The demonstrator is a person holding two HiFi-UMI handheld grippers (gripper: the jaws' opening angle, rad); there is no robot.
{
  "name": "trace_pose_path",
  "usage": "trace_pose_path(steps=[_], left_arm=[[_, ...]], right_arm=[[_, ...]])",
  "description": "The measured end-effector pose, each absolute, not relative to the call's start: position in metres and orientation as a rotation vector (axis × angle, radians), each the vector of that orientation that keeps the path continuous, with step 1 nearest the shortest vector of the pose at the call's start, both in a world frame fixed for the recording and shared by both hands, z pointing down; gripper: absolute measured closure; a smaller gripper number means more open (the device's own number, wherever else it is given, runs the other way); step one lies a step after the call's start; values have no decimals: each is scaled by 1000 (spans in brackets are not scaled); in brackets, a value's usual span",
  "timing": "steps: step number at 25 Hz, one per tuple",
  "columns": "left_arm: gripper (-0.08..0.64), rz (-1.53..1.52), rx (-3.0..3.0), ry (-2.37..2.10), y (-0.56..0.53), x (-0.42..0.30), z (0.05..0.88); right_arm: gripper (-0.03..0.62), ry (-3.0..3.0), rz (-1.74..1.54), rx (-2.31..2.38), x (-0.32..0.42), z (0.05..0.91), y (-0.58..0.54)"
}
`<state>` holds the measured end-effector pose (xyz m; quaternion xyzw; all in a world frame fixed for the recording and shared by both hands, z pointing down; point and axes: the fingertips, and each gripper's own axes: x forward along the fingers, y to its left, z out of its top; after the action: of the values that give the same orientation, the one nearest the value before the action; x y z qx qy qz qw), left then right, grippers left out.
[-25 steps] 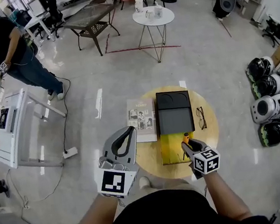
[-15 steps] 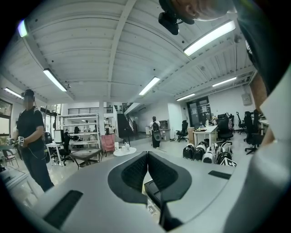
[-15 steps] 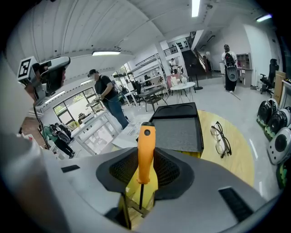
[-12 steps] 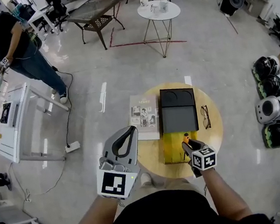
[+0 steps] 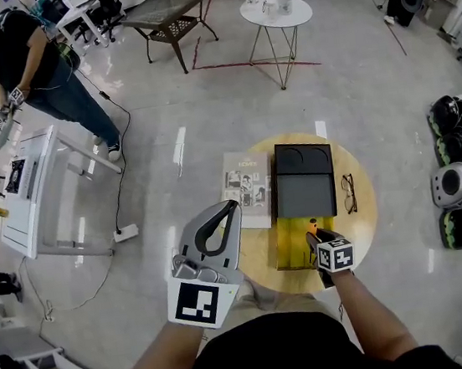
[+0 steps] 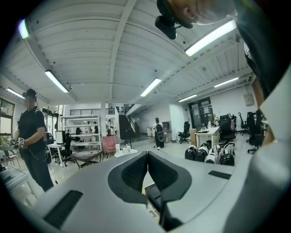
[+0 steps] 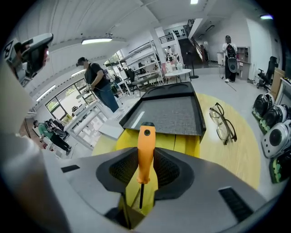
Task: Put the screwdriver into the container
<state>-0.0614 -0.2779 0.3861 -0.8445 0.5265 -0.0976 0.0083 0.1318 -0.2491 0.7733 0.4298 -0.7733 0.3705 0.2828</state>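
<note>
The step in hand is the carrying of the screwdriver (image 7: 146, 150) to the container (image 5: 289, 243); the putting in is not yet done. The right tool (image 5: 314, 240) is gripping the screwdriver by its orange handle. The handle is sticking out past the tips and the thin shaft is pointing back toward the body of the tool. The tool is tilting downward over the near end of the yellow container, which is standing on the round worktop (image 5: 364, 229), and a black tray (image 5: 305, 180) is lying over its far end. The screwdriver is therefore in the air, just above the open yellow part.

The left tool (image 5: 232, 204) is closed on nothing and is hanging off the left side of the worktop, near a booklet (image 5: 249, 190). A pair of glasses (image 5: 349, 193) is lying to the right of the tray.

I judge that the next move is asking for a little more lowering, keeping clear of the edge of the tray, and then for opening the jaws so that the screwdriver drops inside.

Compared with one second ago, the right tool is now lower and closer to the container, with the same grip. The left tool is keeping the same pose.
</note>
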Motion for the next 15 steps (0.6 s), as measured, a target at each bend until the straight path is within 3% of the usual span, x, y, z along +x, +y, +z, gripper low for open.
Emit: trace_pose_path(steps=[15], left_arm=[[543, -389, -2622, 1650, -278, -67, 394]], right_arm=[[474, -1964, 986, 1112, 126, 810, -255]])
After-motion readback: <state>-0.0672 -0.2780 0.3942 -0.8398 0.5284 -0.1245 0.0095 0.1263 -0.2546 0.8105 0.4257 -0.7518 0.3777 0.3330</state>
